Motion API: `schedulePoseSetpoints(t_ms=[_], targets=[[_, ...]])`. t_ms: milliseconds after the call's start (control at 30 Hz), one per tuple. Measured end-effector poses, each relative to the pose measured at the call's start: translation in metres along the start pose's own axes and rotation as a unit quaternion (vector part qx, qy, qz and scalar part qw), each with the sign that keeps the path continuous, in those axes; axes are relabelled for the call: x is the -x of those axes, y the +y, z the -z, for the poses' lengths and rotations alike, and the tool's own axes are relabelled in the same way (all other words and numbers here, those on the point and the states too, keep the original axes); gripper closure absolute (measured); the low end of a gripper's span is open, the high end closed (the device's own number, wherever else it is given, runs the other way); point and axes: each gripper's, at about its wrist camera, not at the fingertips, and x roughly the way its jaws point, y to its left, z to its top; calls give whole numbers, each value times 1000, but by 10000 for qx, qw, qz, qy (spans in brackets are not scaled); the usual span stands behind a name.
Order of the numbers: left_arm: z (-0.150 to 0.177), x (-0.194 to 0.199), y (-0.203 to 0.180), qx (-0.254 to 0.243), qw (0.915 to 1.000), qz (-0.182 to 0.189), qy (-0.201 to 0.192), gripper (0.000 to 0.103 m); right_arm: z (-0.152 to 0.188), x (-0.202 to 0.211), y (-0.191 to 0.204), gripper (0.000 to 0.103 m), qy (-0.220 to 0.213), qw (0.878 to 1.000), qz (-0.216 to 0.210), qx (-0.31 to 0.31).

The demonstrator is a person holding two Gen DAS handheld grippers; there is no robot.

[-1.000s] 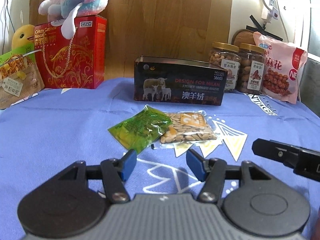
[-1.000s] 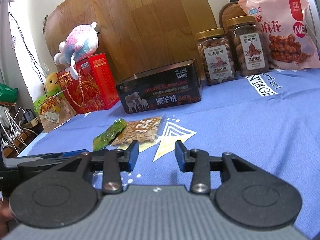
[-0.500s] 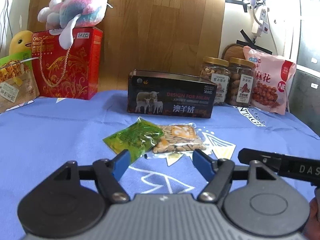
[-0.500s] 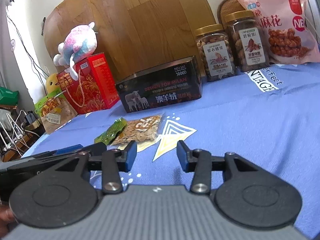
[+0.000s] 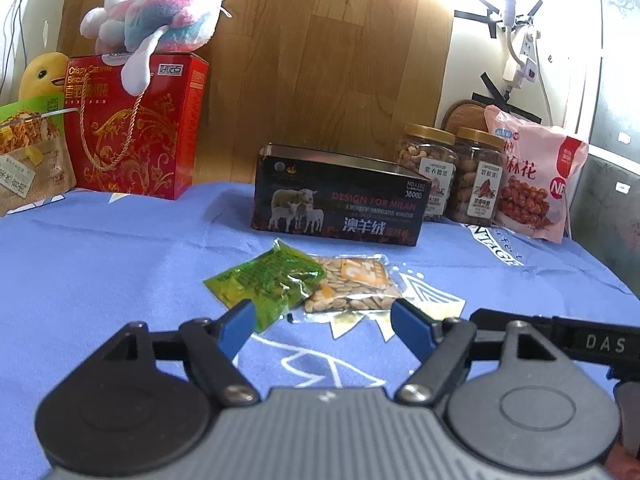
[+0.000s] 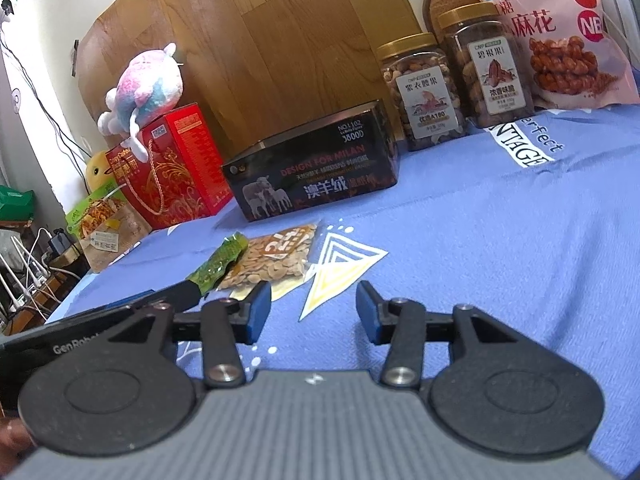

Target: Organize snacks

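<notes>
Since 1 s ago my left gripper (image 5: 322, 322) jaws have spread wider; my right gripper (image 6: 313, 306) jaws have widened a little. Both are opening at this moment w/ nothing between the pads, which hang over bare blue cloth (image 5: 100, 264).

Landmark = black tin (image 5: 338, 204), open-topped, sheep print on its front wall, standing on the cloth.

(a) Wood-grain board (image 5: 304, 60): upright behind the tin.
(b) Red biscuit box (image 5: 136, 128): left of the tin, well apart; plush toy (image 5: 160, 20) lies on top of it.
(c) Pink snack bag (image 5: 532, 176): far right of the tin, beyond the jars.
(d) Two nut jars (image 5: 428, 168), gold lids: just right of the tin, side by side.
(e) Tan snack pouch (image 5: 28, 156): far left, past the red box.
(f) Clear seed packet (image 5: 352, 284): flat on the cloth in front of the tin, camera side.
(g) Green packet (image 5: 268, 282): in front of the tin too, touching the seed packet's left edge and overlapping it slightly.

Left gripper's pads sit just short of (f) and (g), not touching either. Right gripper is alongside, pads nearer the yellow triangle print (image 6: 340, 268).
</notes>
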Motion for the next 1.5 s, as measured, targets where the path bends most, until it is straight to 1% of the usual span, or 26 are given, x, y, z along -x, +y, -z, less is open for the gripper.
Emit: schedulePoseSetpoints(t_ms=[100, 167, 267, 367, 500, 600, 700, 767, 867, 900, 967, 1033, 1133, 1267, 1367, 1400, 1433, 1467, 1500], targets=[[0, 3, -1, -24, 10000, -22, -62, 20, 0, -1, 0, 51, 34, 10000, 30, 16], [-2, 5, -1, -37, 9999, -35, -127, 7, -1, -2, 0, 51, 49, 10000, 49, 9], [-4, 8, 3, 1, 9999, 1, -156, 0, -2, -3, -2, 51, 79, 9999, 88, -19], [-8, 8, 12, 155, 9998, 91, -4, 0, -2, -5, -4, 51, 120, 9998, 133, -55], [-9, 15, 25, 269, 9996, 31, -74, 0, -2, -6, -4, 51, 149, 9997, 207, -71], [-11, 22, 30, 94, 9997, -88, -224, 0, -3, -7, -2, 51, 153, 9996, 253, -2], [-14, 25, 36, -117, 9984, -333, -436, 0, -4, -8, 1, 51, 152, 9994, 287, 96], [-17, 22, 49, 68, 9980, -420, -458, 0, -5, -11, 5, 51, 181, 9994, 261, 162], [-14, 14, 77, 698, 9957, -531, -314, 2, -11, -21, 14, 51, 356, 9990, 87, 236], [-14, 12, 84, 911, 9942, -509, -248, 4, -14, -25, 18, 51, 419, 9988, -5, 246], [-13, 14, 93, 1116, 9923, -431, -332, 5, -20, -33, 26, 52, 537, 9980, -186, 291], [-12, 16, 92, 1090, 9924, -413, -392, 5, -25, -40, 36, 52, 603, 9969, -320, 383], [-12, 19, 83, 823, 9942, -427, -543, 5, -35, -56, 51, 52, 668, 9951, -510, 519], [-11, 22, 73, 544, 9953, -461, -662, 5, -45, -86, 60, 52, 850, 9932, -613, 498], [-11, 22, 73, 538, 9951, -467, -681, 5, -45, -113, 64, 51, 1173, 9895, -677, 513], [-11, 21, 74, 570, 9950, -465, -676, 5, -44, -117, 66, 52, 1177, 9894, -682, 517], [-11, 22, 76, 605, 9948, -464, -672, 5, -43, -118, 71, 56, 1164, 9889, -695, 607], [-11, 22, 78, 645, 9946, -455, -667, 5, -41, -119, 77, 74, 1223, 9872, -711, 735], [-11, 22, 79, 688, 9945, -446, -659, 5, -38, -119, 82, 88, 1259, 9858, -696, 863]])
